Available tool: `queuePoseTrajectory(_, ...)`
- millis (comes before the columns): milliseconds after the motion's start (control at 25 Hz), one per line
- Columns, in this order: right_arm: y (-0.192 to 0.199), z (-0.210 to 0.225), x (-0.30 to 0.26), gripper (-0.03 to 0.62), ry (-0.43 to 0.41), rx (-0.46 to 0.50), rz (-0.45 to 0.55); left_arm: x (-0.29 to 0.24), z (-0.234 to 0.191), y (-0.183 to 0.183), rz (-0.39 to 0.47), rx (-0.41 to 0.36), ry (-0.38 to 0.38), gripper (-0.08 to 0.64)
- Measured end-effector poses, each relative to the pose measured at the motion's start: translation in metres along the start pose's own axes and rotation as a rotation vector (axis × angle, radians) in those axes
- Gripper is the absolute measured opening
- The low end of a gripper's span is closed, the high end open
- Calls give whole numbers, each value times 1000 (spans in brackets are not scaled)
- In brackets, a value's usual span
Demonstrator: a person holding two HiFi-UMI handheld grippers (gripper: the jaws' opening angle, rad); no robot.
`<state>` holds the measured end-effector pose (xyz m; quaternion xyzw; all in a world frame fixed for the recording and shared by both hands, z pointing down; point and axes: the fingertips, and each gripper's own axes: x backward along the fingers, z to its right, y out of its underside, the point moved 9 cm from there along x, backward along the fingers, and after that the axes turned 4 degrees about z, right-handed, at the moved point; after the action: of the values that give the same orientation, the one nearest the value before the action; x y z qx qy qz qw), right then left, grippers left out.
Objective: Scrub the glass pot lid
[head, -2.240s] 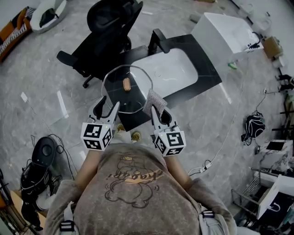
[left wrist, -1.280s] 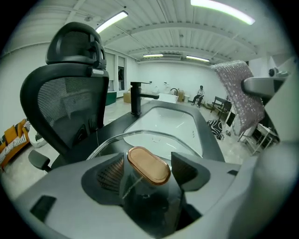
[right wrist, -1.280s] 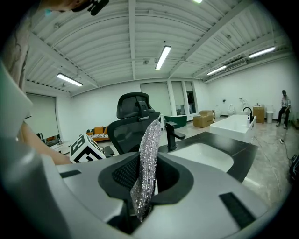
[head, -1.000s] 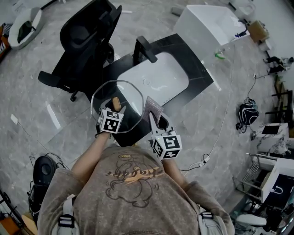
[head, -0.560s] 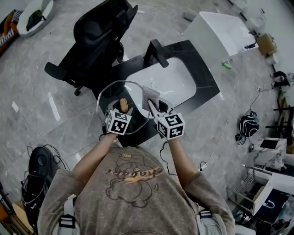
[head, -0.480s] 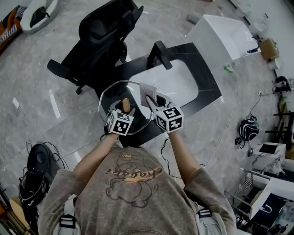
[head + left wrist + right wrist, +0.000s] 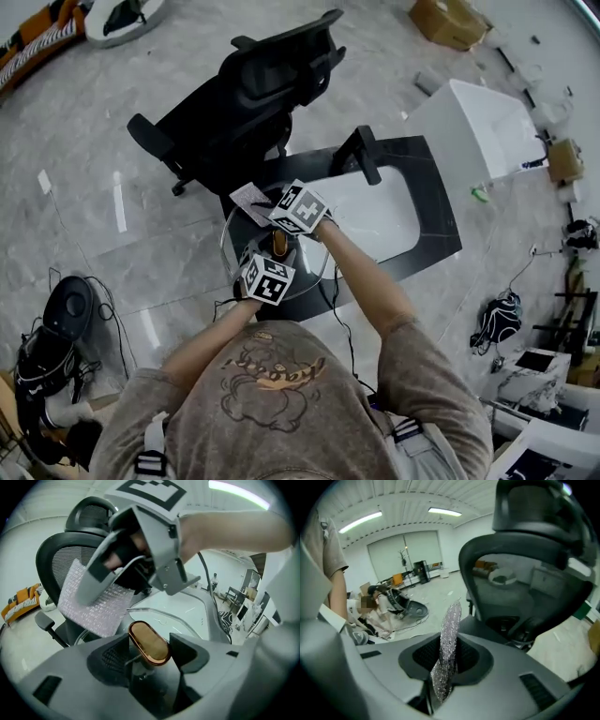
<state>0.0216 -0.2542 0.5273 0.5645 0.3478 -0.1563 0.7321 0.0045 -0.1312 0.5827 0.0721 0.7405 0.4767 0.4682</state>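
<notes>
Well, from where I'm standing the glass lid [image 7: 239,239] is at the near corner of the dark counter [image 7: 427,187], just left of the white sink [image 7: 384,211]. Part of it seems to jut past the counter's edge over the stone floor.

The left gripper [image 7: 275,255] comes at it from the person's side. Its jaws have just been closing, and the lid's oval brown knob [image 7: 146,638] sits between them, with the pads looking snug against both of its sides. The right gripper [image 7: 270,202] reaches across the lid's far side. Its fingers are pinched tight on one edge of a silvery scrubbing cloth [image 7: 251,199], which hangs loose beyond them, in front of the black office chair [image 7: 253,94].

What worries me is that knob. It looks smooth and rounded, and the jaws are spread wide to take it, so it may not be a firm hold. A hard scrub out near the rim could twist the lid on the knob or tip it. Off that corner, it would probably go to the floor and break.

The cloth is another weak point. It's caught only by its edge, so it may fold back or drag out under pressure. Then the bare jaw tips could scrape the glass.
</notes>
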Motion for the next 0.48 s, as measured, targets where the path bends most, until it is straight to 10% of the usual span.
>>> queuePoseTrajectory(480, -8, -46, -91, 80, -434, 187, -367, -5, -1, 1, -2, 47, -30, 278)
